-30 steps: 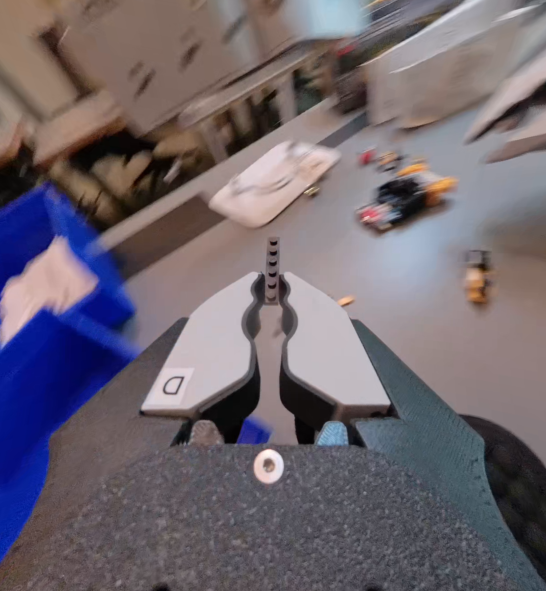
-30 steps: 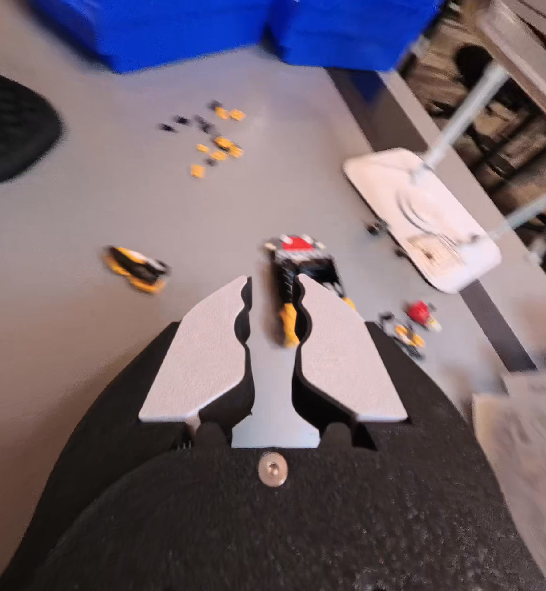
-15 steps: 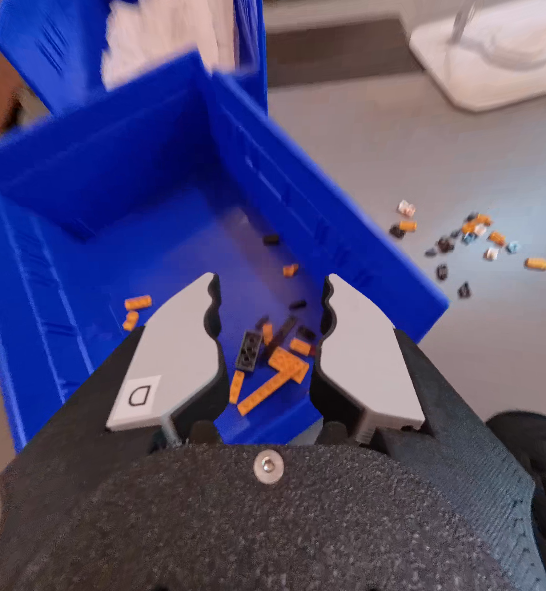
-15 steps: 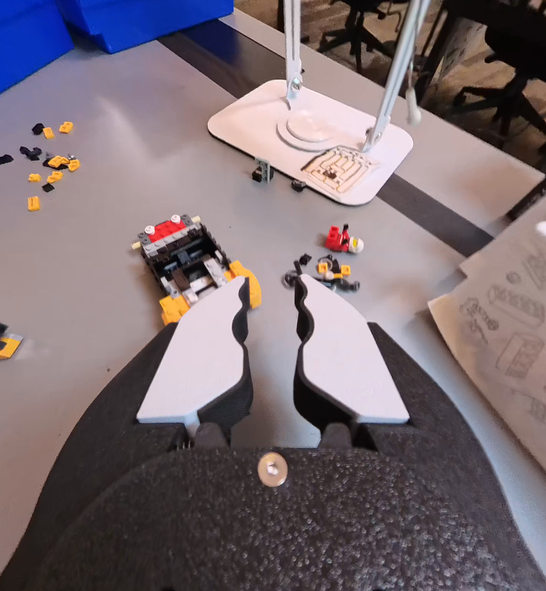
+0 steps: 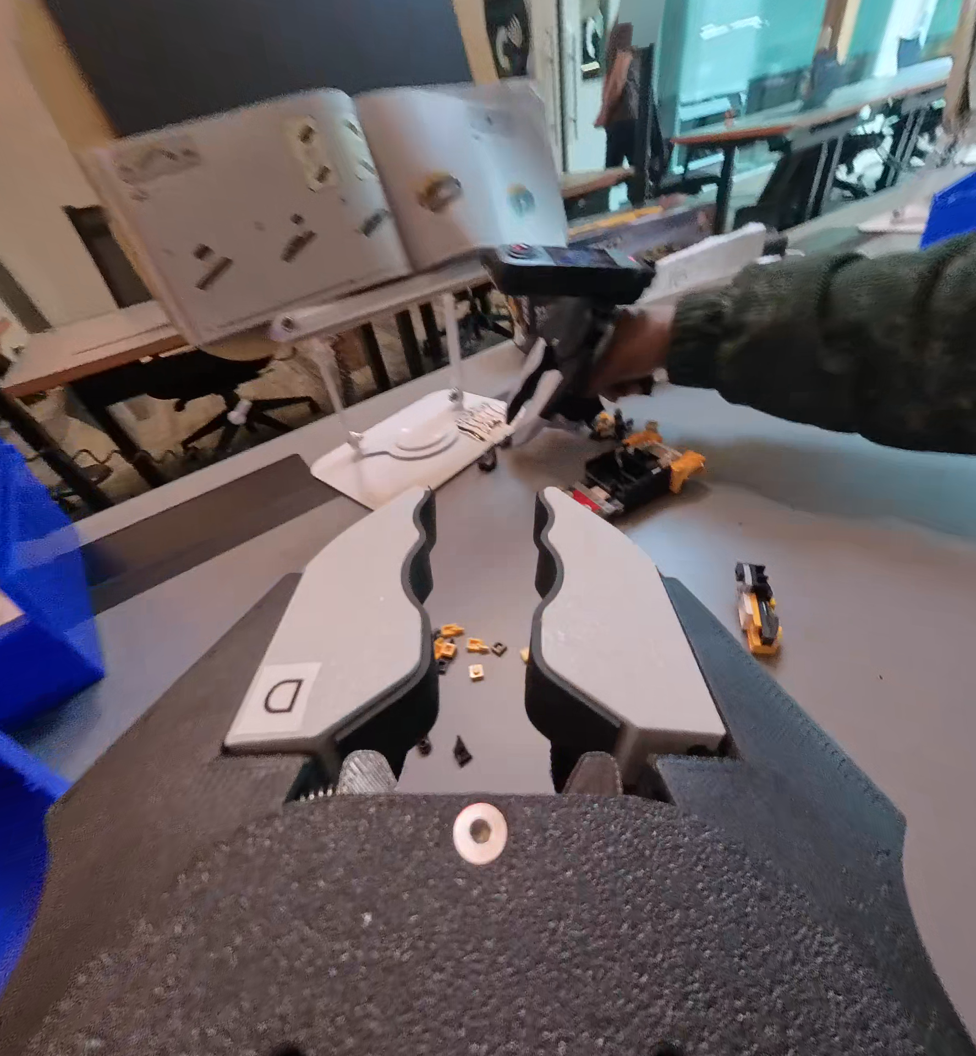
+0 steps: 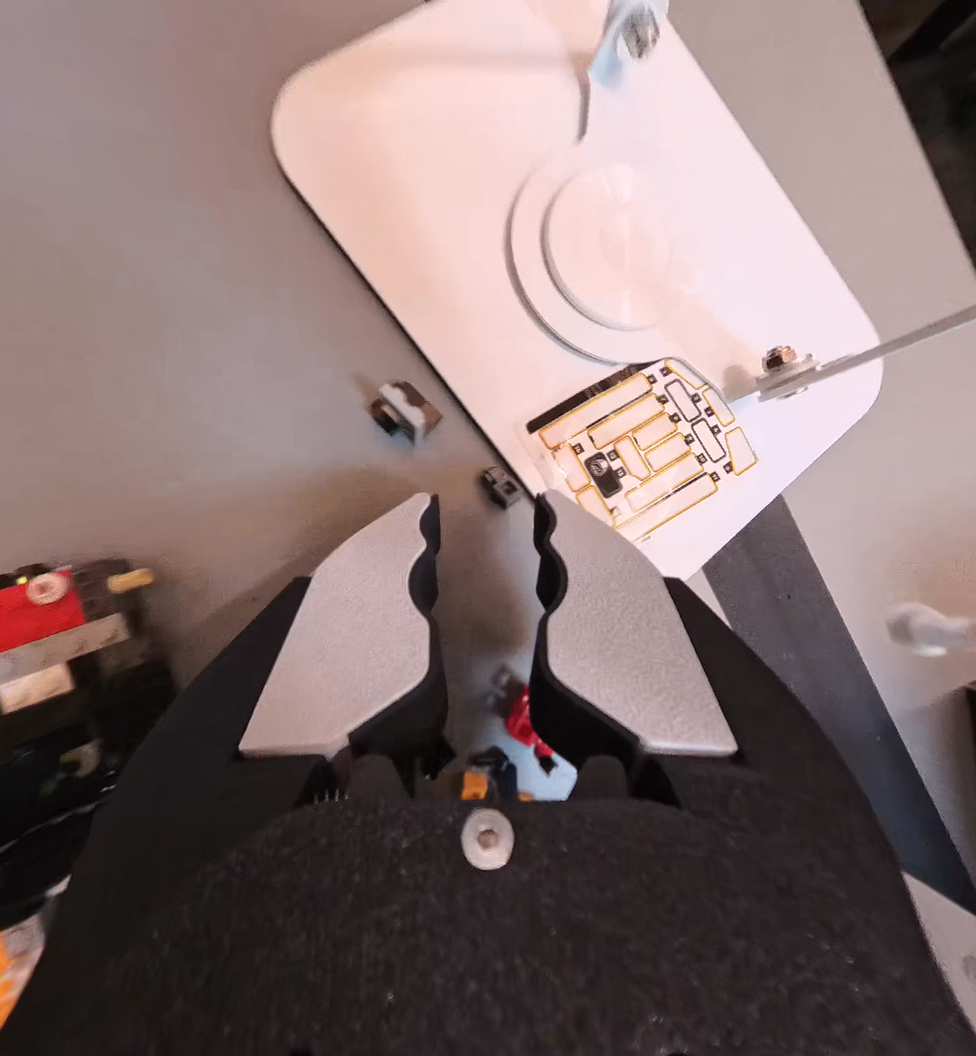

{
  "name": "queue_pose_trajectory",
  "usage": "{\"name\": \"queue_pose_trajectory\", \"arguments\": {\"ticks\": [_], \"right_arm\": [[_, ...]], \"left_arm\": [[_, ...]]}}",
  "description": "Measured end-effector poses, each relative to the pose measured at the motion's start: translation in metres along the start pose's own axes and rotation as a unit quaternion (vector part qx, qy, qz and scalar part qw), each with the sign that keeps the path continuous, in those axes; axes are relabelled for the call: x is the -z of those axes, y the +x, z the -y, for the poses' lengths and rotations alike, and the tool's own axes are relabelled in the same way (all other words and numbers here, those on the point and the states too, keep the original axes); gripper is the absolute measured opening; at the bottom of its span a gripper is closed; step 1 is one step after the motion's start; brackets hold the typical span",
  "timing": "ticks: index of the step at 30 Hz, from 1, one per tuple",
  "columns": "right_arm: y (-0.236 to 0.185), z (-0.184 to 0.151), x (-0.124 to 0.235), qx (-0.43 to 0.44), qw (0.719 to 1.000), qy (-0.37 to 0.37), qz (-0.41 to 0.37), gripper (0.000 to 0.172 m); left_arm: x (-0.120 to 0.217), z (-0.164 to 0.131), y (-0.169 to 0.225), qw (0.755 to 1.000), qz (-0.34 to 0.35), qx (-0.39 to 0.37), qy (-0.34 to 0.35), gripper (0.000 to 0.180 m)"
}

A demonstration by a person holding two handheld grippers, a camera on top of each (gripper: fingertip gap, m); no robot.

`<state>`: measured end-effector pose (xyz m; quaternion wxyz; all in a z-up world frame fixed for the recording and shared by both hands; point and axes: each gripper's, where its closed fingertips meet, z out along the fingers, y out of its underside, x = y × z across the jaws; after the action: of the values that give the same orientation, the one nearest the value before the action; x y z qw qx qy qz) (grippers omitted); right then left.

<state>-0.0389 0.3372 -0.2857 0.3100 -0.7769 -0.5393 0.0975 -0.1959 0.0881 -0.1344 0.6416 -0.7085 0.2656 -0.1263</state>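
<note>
With both sets of fingers parted and nothing between them, I am holding the left gripper (image 5: 483, 503) above the grey table (image 5: 817, 571), over a scatter of small orange and black bricks (image 5: 471, 648) that shows through the gap lower down. A blue bin (image 5: 11, 571) is sitting just to my left.

I am bringing the right gripper (image 6: 485, 503) low over the table, pointing at a small dark grey brick (image 6: 500, 486) that is lying just ahead of the fingertips, touching or almost touching the edge of the white lamp base (image 6: 417, 171). A second grey and white piece (image 6: 405, 408) is lying a little farther on, and the half-built black, red and orange car (image 6: 28, 617) is off to my left.

My judgement: to close cleanly on that dark brick I should centre it between the pads first, since the right fingertip is already overlapping the base with its sticker sheet (image 6: 646, 446) and could catch the edge.
</note>
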Motion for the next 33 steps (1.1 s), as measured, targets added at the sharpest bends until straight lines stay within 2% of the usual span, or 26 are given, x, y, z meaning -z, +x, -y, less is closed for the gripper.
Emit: {"name": "queue_pose_trajectory", "arguments": {"ticks": [2,4,8,10,13,16,18,21,23,26,29,33], "right_arm": [[0.005,-0.003,-0.009,-0.006,1.0,-0.01,0.003,0.027],[0.007,-0.004,-0.014,-0.008,1.0,-0.012,0.004,0.013],[0.005,-0.005,-0.007,0.017,1.0,0.003,-0.005,0.01],[-0.003,0.001,0.009,0.026,0.999,0.044,-0.004,0.01],[-0.038,0.019,0.053,0.055,0.987,0.15,0.026,0.01],[-0.104,0.033,0.108,0.021,0.959,0.246,0.142,0.01],[-0.149,0.039,0.145,-0.049,0.922,0.29,0.25,0.01],[-0.199,0.037,0.184,-0.135,0.865,0.302,0.377,0.01],[-0.221,0.034,0.201,-0.178,0.829,0.302,0.436,0.01],[-0.24,0.027,0.212,-0.236,0.788,0.281,0.494,0.01],[-0.254,0.016,0.212,-0.257,0.779,0.248,0.515,0.01],[-0.264,0.004,0.211,-0.267,0.776,0.217,0.529,0.01]], "left_arm": [[-0.01,-0.011,0.011,1.0,-0.023,-0.003,-0.017,0.032],[-0.017,-0.018,0.019,0.999,-0.044,0.007,-0.027,0.032],[-0.024,-0.028,0.026,0.997,-0.066,0.023,-0.039,0.032],[-0.027,-0.033,0.028,0.996,-0.074,0.031,-0.046,0.032],[-0.032,-0.037,0.035,0.993,-0.097,0.053,-0.052,0.031],[-0.038,-0.031,0.05,0.989,-0.132,0.06,-0.038,0.029],[-0.042,-0.023,0.065,0.988,-0.151,0.023,-0.028,0.028],[-0.044,-0.008,0.095,0.98,-0.191,-0.052,-0.006,0.028],[-0.041,0.002,0.115,0.97,-0.221,-0.104,0.013,0.027],[-0.038,0.012,0.139,0.947,-0.238,-0.21,0.038,0.024],[-0.038,0.011,0.152,0.925,-0.239,-0.293,0.039,0.02],[-0.031,0.002,0.167,0.912,-0.281,-0.298,0.027,0.007]]}}
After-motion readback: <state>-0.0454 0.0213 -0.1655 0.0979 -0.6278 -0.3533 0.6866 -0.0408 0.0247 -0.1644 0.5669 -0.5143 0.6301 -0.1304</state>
